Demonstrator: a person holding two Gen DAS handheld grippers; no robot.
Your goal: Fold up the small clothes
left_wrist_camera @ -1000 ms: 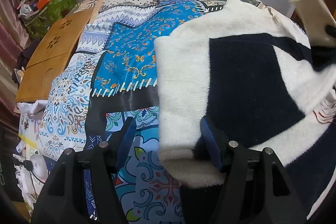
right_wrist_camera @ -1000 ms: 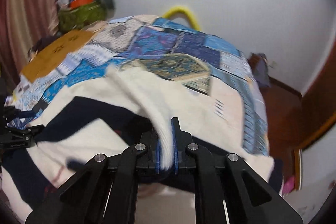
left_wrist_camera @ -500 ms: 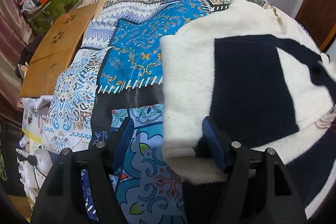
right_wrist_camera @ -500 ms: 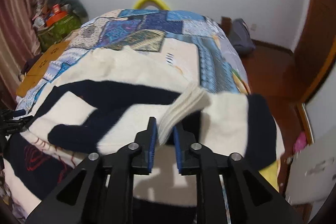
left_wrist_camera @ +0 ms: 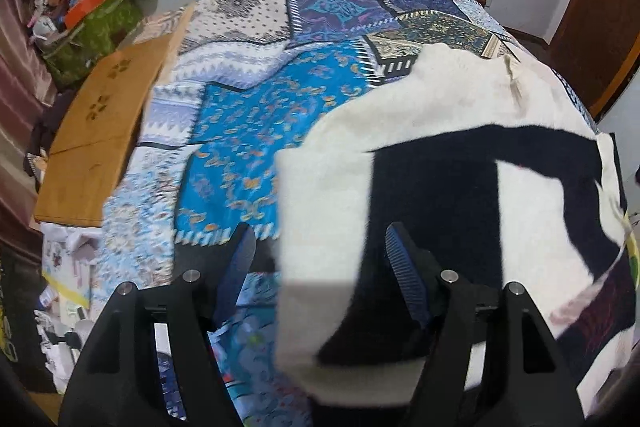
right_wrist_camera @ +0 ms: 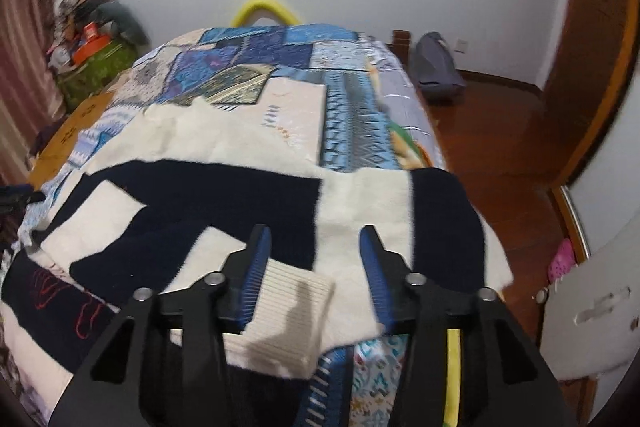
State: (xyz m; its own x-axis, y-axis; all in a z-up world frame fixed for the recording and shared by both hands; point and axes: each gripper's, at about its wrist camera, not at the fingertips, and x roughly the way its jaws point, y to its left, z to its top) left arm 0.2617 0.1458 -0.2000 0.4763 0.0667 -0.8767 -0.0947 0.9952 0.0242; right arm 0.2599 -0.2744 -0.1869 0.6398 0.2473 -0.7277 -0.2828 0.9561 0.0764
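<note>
A cream and navy knitted sweater (left_wrist_camera: 432,163) lies on the patchwork bedspread (left_wrist_camera: 248,131). In the right wrist view the sweater (right_wrist_camera: 224,195) is spread across the bed with a sleeve folded over its body. The sleeve's ribbed cream cuff (right_wrist_camera: 288,307) lies between the fingers of my right gripper (right_wrist_camera: 316,267), which is open and not gripping it. My left gripper (left_wrist_camera: 320,267) is open over the sweater's near left edge, with cream fabric between its jaws.
A wooden board (left_wrist_camera: 100,139) lies along the bed's left side. A heap of bags and clothes (left_wrist_camera: 92,15) stands at the back left. To the right are a wooden floor (right_wrist_camera: 492,131), a grey bag (right_wrist_camera: 436,67) and a brown door (right_wrist_camera: 592,67).
My right gripper has opened and let go of the sleeve cuff, which now lies on the sweater. My left gripper has shifted forward over the sweater's edge and stays open.
</note>
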